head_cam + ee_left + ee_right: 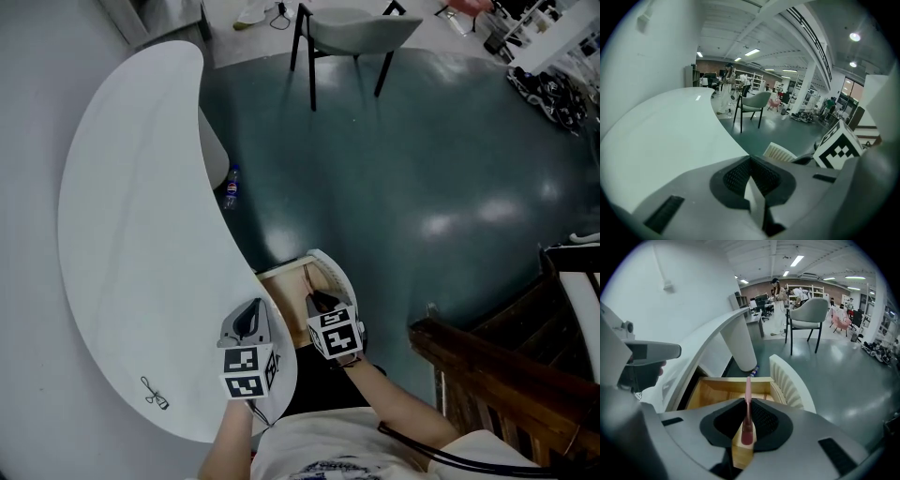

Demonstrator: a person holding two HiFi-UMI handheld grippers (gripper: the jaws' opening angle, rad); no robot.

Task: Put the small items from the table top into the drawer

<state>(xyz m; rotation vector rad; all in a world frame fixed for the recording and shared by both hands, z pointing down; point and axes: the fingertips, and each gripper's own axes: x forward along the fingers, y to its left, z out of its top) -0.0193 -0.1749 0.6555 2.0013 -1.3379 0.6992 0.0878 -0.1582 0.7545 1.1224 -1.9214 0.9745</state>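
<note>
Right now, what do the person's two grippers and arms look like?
Both the left gripper and the right gripper have pale grey shells, black meshed pads and a white cube with black square markers. A black cable runs beside the right arm. The person wears a white top; forearms bare.

a thin pink stick is clamped upright between the jaws of the right tool, its end pointing over the open drawer. the drawer has a pale wood inside and a white ribbed front, pulled out from the curved white table. a small dark wire clip lies flat near the table's near end.
</note>
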